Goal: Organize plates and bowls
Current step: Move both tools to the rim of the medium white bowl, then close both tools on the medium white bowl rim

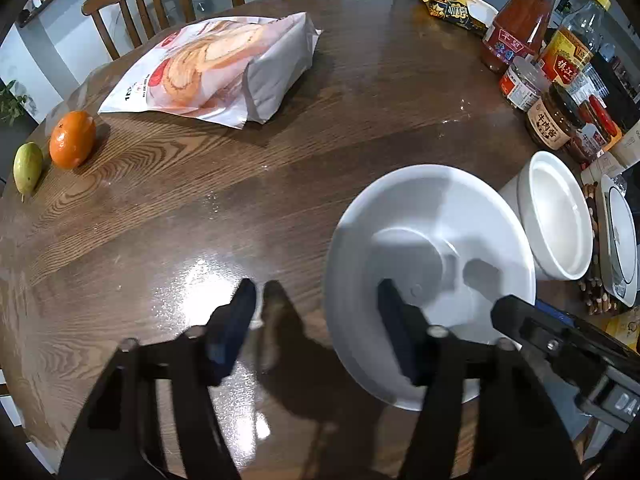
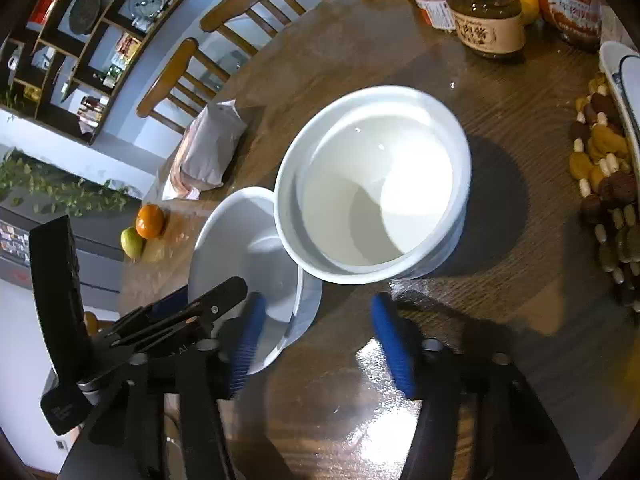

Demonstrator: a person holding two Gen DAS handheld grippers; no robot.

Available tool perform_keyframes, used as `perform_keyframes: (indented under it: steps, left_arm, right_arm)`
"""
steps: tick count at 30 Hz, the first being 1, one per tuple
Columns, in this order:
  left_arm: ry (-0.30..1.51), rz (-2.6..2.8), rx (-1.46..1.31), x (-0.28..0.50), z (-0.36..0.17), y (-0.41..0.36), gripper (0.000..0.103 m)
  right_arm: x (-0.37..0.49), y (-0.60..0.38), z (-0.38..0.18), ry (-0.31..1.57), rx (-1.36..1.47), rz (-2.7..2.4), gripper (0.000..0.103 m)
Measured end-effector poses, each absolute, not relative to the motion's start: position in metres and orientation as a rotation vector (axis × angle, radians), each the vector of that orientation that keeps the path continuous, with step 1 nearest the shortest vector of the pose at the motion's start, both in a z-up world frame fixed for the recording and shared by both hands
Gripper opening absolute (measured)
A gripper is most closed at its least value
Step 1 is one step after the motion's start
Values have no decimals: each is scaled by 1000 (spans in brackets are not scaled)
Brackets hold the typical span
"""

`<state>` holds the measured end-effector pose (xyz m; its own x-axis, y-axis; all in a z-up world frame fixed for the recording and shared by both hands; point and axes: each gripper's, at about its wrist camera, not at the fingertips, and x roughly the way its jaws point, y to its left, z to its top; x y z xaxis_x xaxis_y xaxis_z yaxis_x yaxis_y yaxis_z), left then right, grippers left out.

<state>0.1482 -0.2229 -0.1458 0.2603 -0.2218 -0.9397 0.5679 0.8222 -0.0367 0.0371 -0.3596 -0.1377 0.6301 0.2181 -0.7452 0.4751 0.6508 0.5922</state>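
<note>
Straddling shallow bowl (image 1: 432, 248) rim from opposite sides, left claw (image 1: 316, 320) at nine o'clock, right claw (image 2: 316, 328) at three; both half-open, nothing gripped, poised for two-sided lift.

The bench (image 1: 360, 80) is dark brown wood with visible grain. The shallow bowl (image 1: 432, 200) and the deep bowl (image 2: 372, 184) are plain white. The tangerine (image 1: 72, 144) is orange, the pear (image 1: 27, 166) yellow-green. Both hand-held grippers are black with blue pads (image 2: 390, 344).

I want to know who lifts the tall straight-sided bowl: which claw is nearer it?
Right. The right claw opens just below the tall straight-sided bowl, not touching. The left claw straddles the wide bowl's rim, beyond which the tall one stands.
</note>
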Motion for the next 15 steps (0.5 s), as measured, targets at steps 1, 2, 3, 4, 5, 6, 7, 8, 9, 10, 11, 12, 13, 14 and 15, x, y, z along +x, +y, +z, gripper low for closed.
perform_keyframes:
  steps: [1, 2, 3, 4, 5, 6, 7, 8, 9, 10, 11, 12, 13, 14, 15]
  left_arm:
    - [1195, -551, 339, 148, -146, -223, 49]
    - [1196, -556, 337, 148, -146, -223, 49]
    - [1195, -558, 335, 148, -146, -223, 49]
    - [1193, -557, 335, 148, -145, -222, 48]
    - [1190, -557, 336, 148, -145, -222, 46]
    - [1190, -561, 335, 147, -145, -222, 38]
    - [1192, -562, 336, 147, -145, -222, 34]
    - [1193, -564, 338, 147, -146, -222, 32]
    - [1193, -565, 341, 146, -146, -222, 31]
    - [1194, -565, 344, 146, -147, -223, 31]
    - [1193, -566, 346, 146, -147, -223, 29]
    - [1195, -574, 343, 145, -147, -223, 26]
    - [1195, -577, 345, 145, -148, -224, 25]
    - [1192, -579, 350, 144, -147, -226, 24]
    - [1191, -583, 352, 143, -148, -227, 22]
  right_arm:
    - [37, -360, -139, 907, 881, -169, 49]
    - [38, -359, -140, 909, 882, -167, 49]
    - [38, -359, -141, 912, 880, -166, 48]
    - [38, -359, -141, 914, 880, -165, 47]
    - [39, -358, -142, 915, 880, -162, 44]
    - [39, -357, -142, 916, 878, -161, 43]
    - [39, -357, -142, 917, 877, -161, 43]
    - [39, -357, -142, 918, 877, -160, 42]
    - [39, -357, -142, 918, 876, -160, 42]
    - [40, -357, -142, 918, 873, -160, 42]
    - [40, -356, -142, 918, 872, -160, 41]
    - [40, -357, -142, 918, 872, -158, 38]
    - [41, -357, -142, 917, 871, -155, 37]
    - [42, -357, -142, 915, 869, -152, 34]
    - [42, -357, -141, 915, 864, -150, 30]
